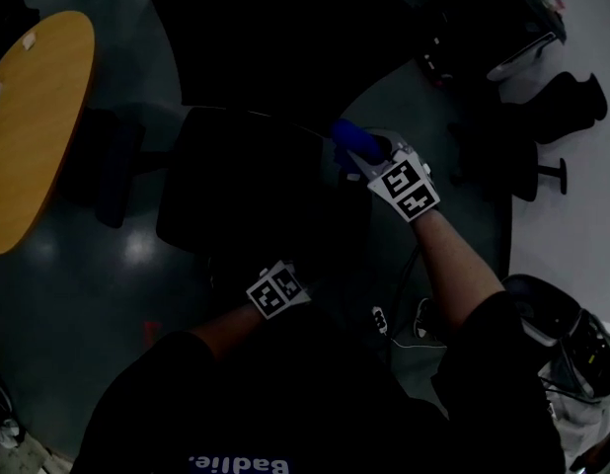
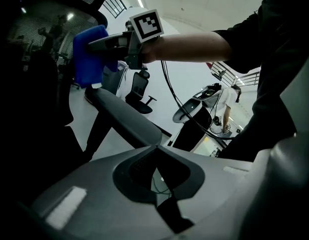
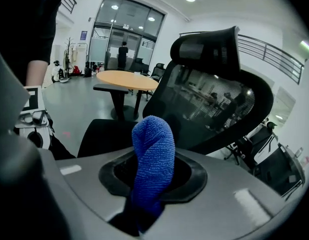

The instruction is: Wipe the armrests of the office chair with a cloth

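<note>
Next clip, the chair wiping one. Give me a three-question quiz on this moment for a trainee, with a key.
1. Which gripper holds the cloth? A. left B. right C. neither
2. True or false: the left gripper is wide open.
3. Fill in: the cloth's colour is ___.

Key
1. B. The right gripper is shut on the cloth.
2. False. Its jaws meet with nothing between them.
3. Blue.
</note>
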`<move>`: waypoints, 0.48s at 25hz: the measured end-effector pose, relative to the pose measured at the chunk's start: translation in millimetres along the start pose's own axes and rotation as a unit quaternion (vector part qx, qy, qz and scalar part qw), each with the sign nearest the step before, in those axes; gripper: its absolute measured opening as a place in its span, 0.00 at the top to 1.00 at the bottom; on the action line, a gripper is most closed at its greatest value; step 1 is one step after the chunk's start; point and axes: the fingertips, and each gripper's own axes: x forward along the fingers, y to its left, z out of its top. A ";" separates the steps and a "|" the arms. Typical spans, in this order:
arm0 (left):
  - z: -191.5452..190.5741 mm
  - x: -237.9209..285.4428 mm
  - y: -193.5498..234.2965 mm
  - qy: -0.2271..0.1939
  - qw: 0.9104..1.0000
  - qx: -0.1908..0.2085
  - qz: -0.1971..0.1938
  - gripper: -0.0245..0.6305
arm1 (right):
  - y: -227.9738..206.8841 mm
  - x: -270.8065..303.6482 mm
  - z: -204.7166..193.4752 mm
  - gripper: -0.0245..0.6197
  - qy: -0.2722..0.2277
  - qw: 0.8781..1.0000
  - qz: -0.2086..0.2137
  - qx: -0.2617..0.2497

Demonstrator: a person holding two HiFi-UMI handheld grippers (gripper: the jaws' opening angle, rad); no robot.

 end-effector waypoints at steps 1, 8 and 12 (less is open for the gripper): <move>0.5 -0.1 0.5 -0.001 1.000 -0.002 0.002 0.93 | 4.1 6.6 -4.5 0.79 0.004 1.000 0.010 0.004; -5.1 -2.6 6.1 -0.014 1.000 -0.015 0.011 0.93 | 52.8 26.7 -33.2 0.79 0.001 0.995 0.059 0.081; -8.1 -4.0 7.2 -0.016 1.000 -0.017 0.013 0.93 | 84.5 23.2 -41.3 0.79 -0.003 0.991 0.076 0.108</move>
